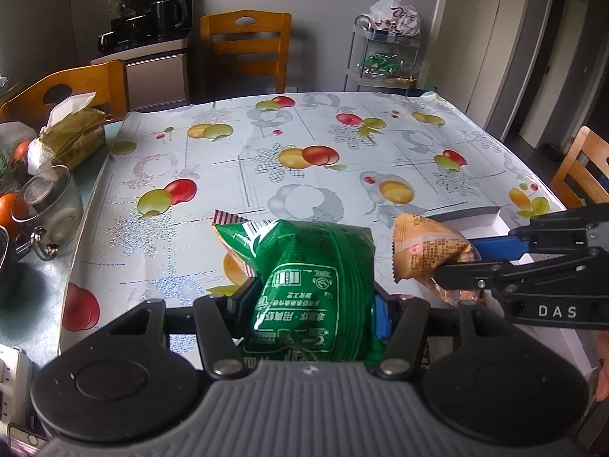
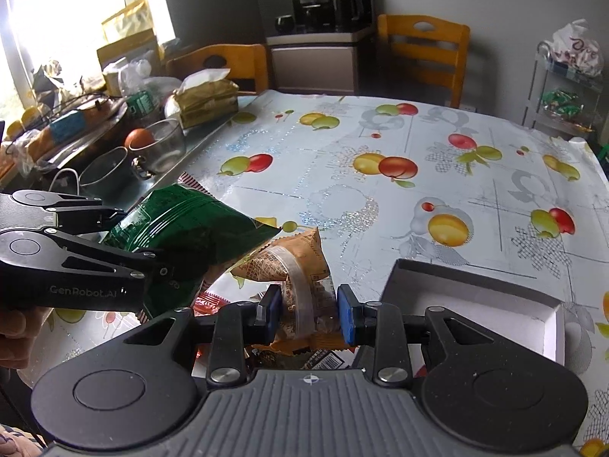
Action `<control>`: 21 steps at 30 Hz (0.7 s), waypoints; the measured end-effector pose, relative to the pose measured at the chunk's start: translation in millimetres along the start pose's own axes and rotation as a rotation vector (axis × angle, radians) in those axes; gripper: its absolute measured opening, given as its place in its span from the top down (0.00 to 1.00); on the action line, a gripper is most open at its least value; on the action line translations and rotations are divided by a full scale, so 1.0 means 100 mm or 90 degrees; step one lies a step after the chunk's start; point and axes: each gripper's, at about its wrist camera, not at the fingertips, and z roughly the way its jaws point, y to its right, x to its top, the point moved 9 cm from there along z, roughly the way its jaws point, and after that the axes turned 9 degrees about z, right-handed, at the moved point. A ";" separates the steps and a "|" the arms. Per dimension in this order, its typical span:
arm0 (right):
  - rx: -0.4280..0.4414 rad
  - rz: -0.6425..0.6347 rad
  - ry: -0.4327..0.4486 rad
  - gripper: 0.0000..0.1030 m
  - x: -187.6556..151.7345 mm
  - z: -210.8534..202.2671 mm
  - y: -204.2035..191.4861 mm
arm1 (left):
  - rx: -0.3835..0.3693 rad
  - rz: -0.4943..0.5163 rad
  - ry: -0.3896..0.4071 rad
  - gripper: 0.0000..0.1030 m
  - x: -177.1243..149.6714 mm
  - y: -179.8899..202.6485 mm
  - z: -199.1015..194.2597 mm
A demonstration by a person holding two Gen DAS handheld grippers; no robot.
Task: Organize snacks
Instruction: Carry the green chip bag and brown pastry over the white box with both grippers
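Observation:
My left gripper [image 1: 310, 306] is shut on a green snack bag [image 1: 312, 278], held up above the fruit-print tablecloth [image 1: 266, 144]; the same green snack bag [image 2: 182, 228] shows at the left of the right wrist view. To its right, my right gripper [image 2: 309, 314] is shut on an orange snack packet [image 2: 300, 266] with a clear window. That orange snack packet [image 1: 422, 251] sticks out from the right gripper [image 1: 456, 266] in the left wrist view. An open white box [image 2: 472, 304] lies on the table just right of the right gripper. More snack wrappers [image 2: 213, 301] lie under both grippers.
Glass bowls [image 2: 160, 144], oranges, a tissue pack [image 2: 205, 101] and bags crowd the table's left side. Wooden chairs [image 1: 245, 43] stand around the table. A coffee machine [image 1: 148, 11] and a wire rack [image 1: 384, 57] with snacks stand by the far wall.

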 end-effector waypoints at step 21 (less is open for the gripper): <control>-0.044 0.063 0.026 0.68 -0.08 -0.23 0.42 | -0.057 0.063 0.006 0.45 0.18 0.50 0.10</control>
